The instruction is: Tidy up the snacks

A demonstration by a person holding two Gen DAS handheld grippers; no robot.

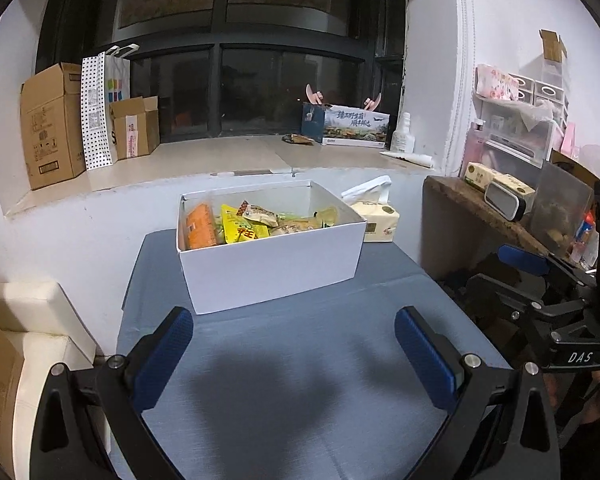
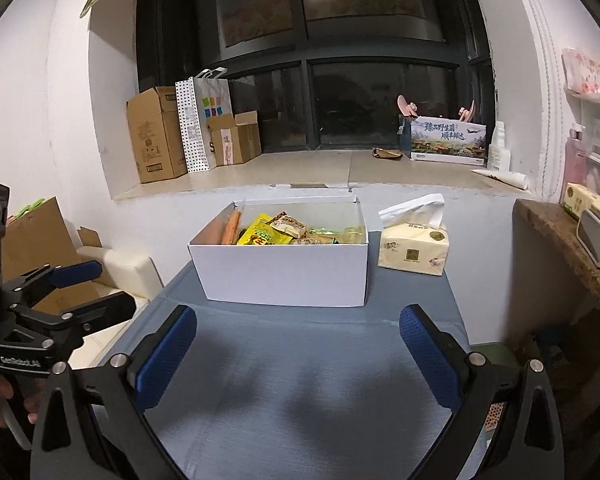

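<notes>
My left gripper (image 1: 294, 354) hangs over the grey-blue table (image 1: 300, 400) with its jaws spread wide and nothing between the blue pads (image 1: 164, 360). My right gripper (image 2: 298, 354) hangs the same way, jaws spread and empty, casting a soft shadow on the cloth below. Ahead of both, toward the far end of the table, sits the white box (image 1: 272, 268), open at the top, and the snacks (image 1: 256, 222) lie inside it: an orange packet against the left wall, a yellow packet next to it, brownish wrapped pieces toward the right. Just beside the box on its right stands a tissue pack (image 2: 414, 246), a white sheet poking up from it. Behind the table runs a window sill (image 1: 220, 160) with cardboard cartons (image 1: 52, 124) at its left end.
</notes>
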